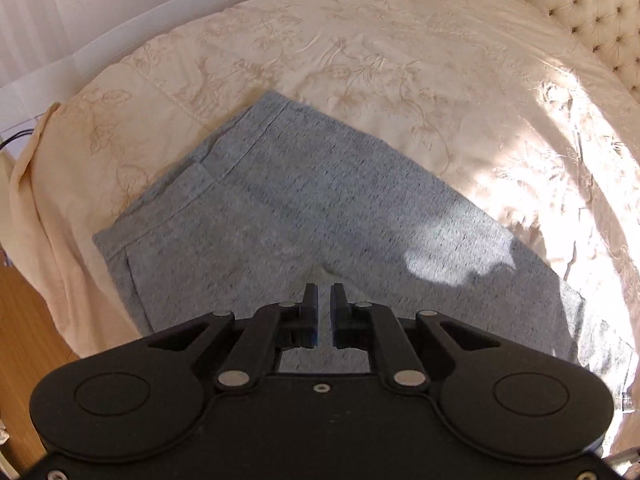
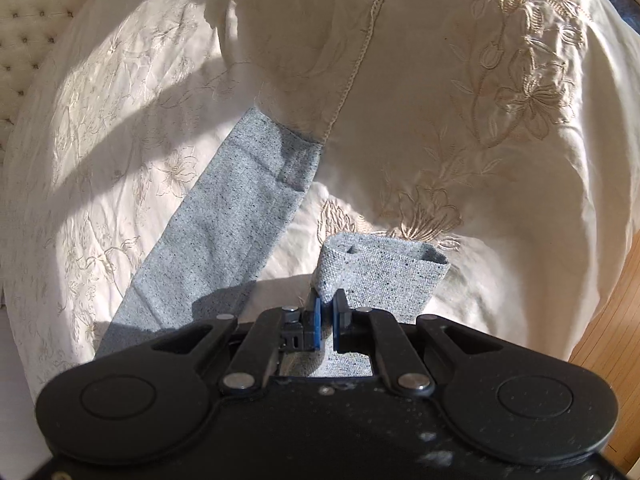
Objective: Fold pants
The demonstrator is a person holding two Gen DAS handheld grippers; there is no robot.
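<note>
Grey knit pants (image 1: pixel 280 200) lie flat on a cream embroidered bedspread (image 1: pixel 400 60), with the waistband toward the upper left. My left gripper (image 1: pixel 324 290) hovers over the crotch area. Its jaws stand a narrow gap apart with nothing between them, and a small pucker in the fabric lies just ahead of the tips. In the right wrist view my right gripper (image 2: pixel 327 300) is shut on the cuff end of one pant leg (image 2: pixel 384 276), which is lifted and curled over the fingers. The other leg (image 2: pixel 228 216) lies stretched flat on the bedspread (image 2: pixel 440 120), running up and away.
A tufted cream headboard (image 1: pixel 580 12) bounds the bed's far side and also shows as headboard (image 2: pixel 24 20). Wooden floor (image 1: pixel 20 320) lies beyond the bed's left edge, and floor (image 2: pixel 612 300) at the right. White wall panels (image 1: pixel 80 20) stand behind. Bright sun patches fall across the cover.
</note>
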